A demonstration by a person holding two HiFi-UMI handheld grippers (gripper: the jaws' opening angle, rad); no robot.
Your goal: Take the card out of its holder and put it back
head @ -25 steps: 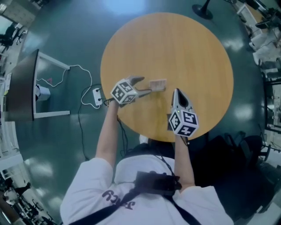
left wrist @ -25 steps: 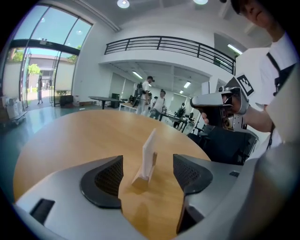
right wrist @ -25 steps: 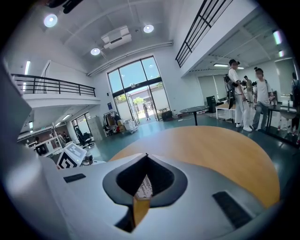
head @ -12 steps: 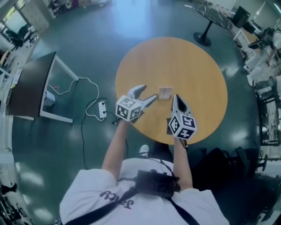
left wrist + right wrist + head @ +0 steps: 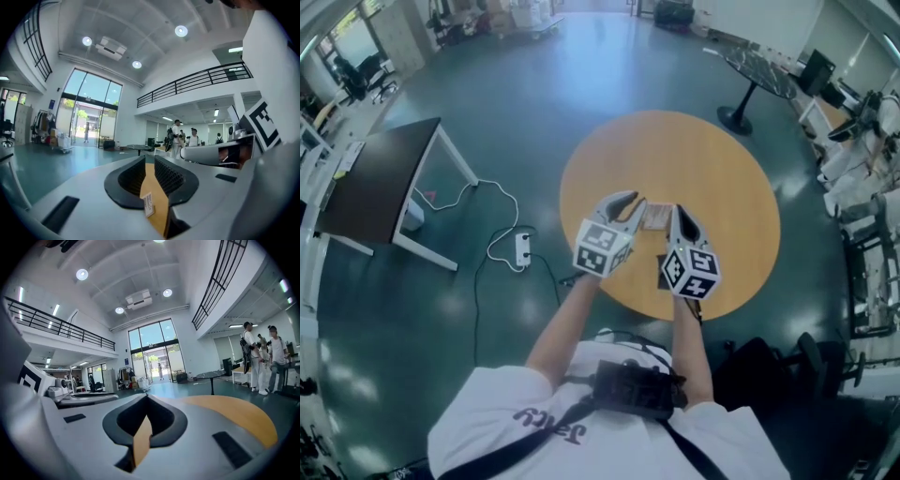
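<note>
Left gripper (image 5: 634, 204) has come in, closing on the card holder (image 5: 654, 217); only its view shows a label (image 5: 148, 204). Right gripper (image 5: 676, 212), at three o'clock, is clenched.

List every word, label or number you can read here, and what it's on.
Print on the white shirt: upside down, too blurred to read.
White label on the brown card: too small to read.
Nothing else can be read.

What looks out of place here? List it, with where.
Nothing spilled or damaged. One oddity: a white power strip lies on the floor left of the round table, its cable trailing in loose loops toward the black desk.
</note>
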